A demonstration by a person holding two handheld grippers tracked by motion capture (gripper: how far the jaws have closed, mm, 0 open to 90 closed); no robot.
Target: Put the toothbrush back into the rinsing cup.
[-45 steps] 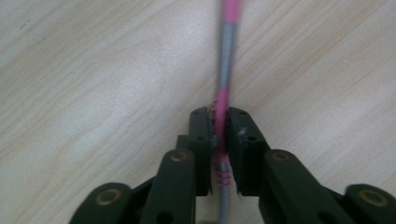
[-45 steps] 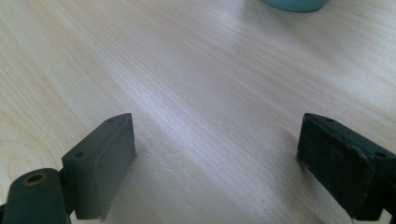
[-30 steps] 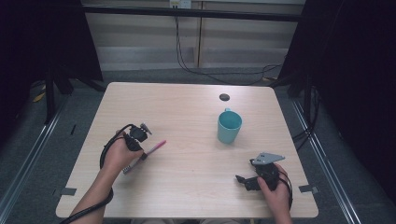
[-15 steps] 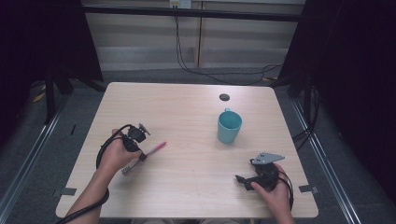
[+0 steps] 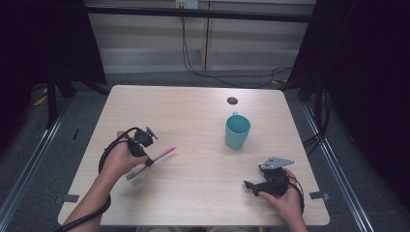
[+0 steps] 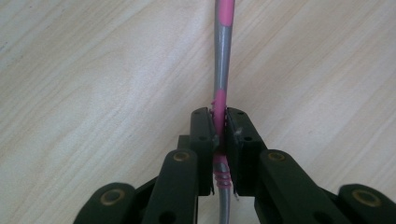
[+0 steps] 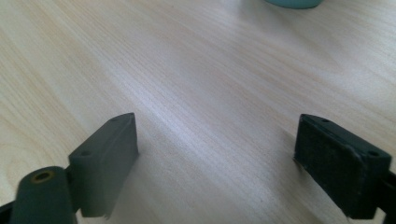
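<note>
Two grippers on the table [image 5: 193, 203]: left gripper [image 6: 219, 126] clamped on the pink-and-grey toothbrush [image 5: 153, 158], barely shifted since a second ago, lift apparently pending; teal mug [image 5: 237, 130] at its 2 o'clock; right gripper [image 7: 215, 163] wide open, empty, stationary

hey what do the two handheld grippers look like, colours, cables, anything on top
Both grippers are black, each with two blocky flat-faced jaws on hinged links joined by brass-coloured rivets. The left gripper trails a thick black cable looping past the forearm. The right gripper carries a grey three-cornered plate on top. Both forearms are bare, no sleeves.
</note>
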